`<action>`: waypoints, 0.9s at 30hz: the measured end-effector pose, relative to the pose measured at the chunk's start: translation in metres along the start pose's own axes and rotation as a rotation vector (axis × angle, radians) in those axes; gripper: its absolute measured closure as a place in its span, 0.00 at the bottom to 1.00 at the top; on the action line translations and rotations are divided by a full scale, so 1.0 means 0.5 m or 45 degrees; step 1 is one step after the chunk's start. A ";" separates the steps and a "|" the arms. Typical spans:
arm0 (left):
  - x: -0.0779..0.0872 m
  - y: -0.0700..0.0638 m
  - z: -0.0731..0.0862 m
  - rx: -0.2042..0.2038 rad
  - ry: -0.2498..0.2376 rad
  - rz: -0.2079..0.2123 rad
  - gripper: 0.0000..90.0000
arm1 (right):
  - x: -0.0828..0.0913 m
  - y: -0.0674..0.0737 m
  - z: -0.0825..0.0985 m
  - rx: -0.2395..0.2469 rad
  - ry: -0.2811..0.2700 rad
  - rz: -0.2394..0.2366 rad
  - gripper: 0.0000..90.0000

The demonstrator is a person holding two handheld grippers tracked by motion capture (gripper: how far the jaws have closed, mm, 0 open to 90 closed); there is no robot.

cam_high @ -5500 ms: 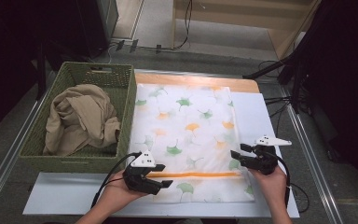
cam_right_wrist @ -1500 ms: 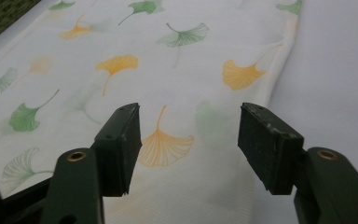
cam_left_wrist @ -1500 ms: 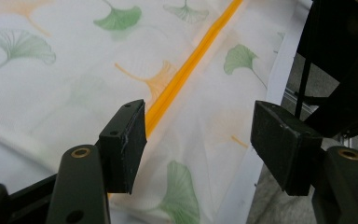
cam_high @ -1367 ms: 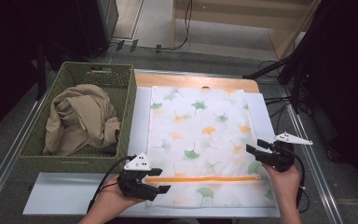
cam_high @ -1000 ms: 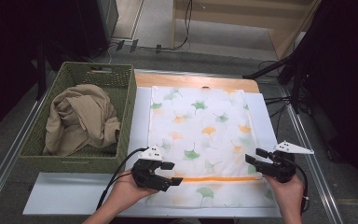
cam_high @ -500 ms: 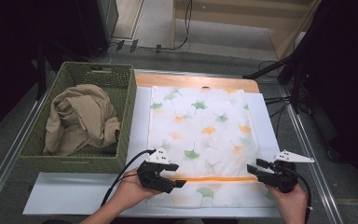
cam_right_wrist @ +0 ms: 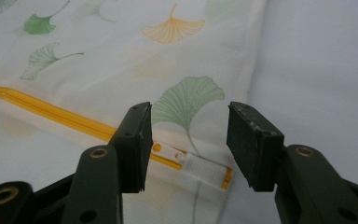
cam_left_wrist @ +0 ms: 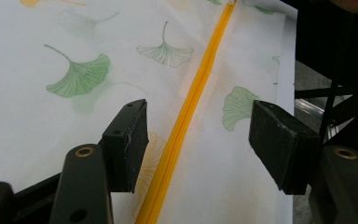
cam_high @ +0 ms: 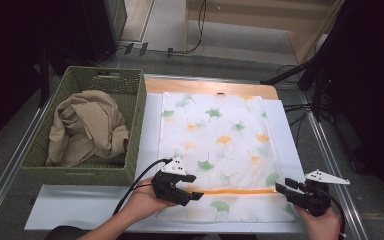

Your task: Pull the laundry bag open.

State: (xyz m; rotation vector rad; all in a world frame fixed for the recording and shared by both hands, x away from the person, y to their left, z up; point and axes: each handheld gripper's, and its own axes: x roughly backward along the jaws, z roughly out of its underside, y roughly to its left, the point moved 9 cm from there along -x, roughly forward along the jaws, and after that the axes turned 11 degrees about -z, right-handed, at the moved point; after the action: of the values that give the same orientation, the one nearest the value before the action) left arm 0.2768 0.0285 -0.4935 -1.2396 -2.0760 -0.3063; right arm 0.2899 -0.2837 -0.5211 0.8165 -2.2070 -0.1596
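A white laundry bag printed with green and orange ginkgo leaves [cam_high: 220, 150] lies flat on the white tabletop [cam_high: 80, 207], just beside a green woven basket [cam_high: 130, 130] holding crumpled beige cloth [cam_high: 85, 127]. The bag's orange zipper [cam_high: 235, 191] runs across its near end, and everything else here is placed against that line. I have my right tool [cam_right_wrist: 189, 144] at the zipper's right end, jaws part open and just now closing in, with the white zipper pull [cam_right_wrist: 186, 161] lying between them but not yet pinched; I judge the pull is my target, for drawing the zipper along. My left tool [cam_left_wrist: 198, 140] stands at the zipper's left end, jaws half open and astride the orange line, gripping nothing; I judge it is there to pin the fabric so the bag does not slide when the pull moves.
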 end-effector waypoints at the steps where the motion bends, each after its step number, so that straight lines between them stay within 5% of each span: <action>1: -0.001 -0.001 0.000 0.001 -0.005 0.007 0.42 | 0.002 -0.003 0.003 -0.006 0.001 0.007 0.57; 8: 0.000 -0.002 0.002 -0.020 0.004 0.013 0.45 | 0.014 -0.020 0.020 -0.036 0.027 0.034 0.67; 14: 0.003 0.002 0.001 -0.039 -0.014 -0.001 0.52 | 0.000 -0.036 0.042 -0.066 0.113 0.056 0.65; 27: 0.012 0.003 -0.003 0.000 -0.054 0.033 0.64 | -0.020 -0.010 0.038 -0.007 0.158 0.107 0.80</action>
State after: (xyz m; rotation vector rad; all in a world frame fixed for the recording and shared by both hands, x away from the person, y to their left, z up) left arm 0.2770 0.0327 -0.4885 -1.2825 -2.0937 -0.2701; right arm 0.2842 -0.2841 -0.5425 0.7101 -2.1190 -0.0716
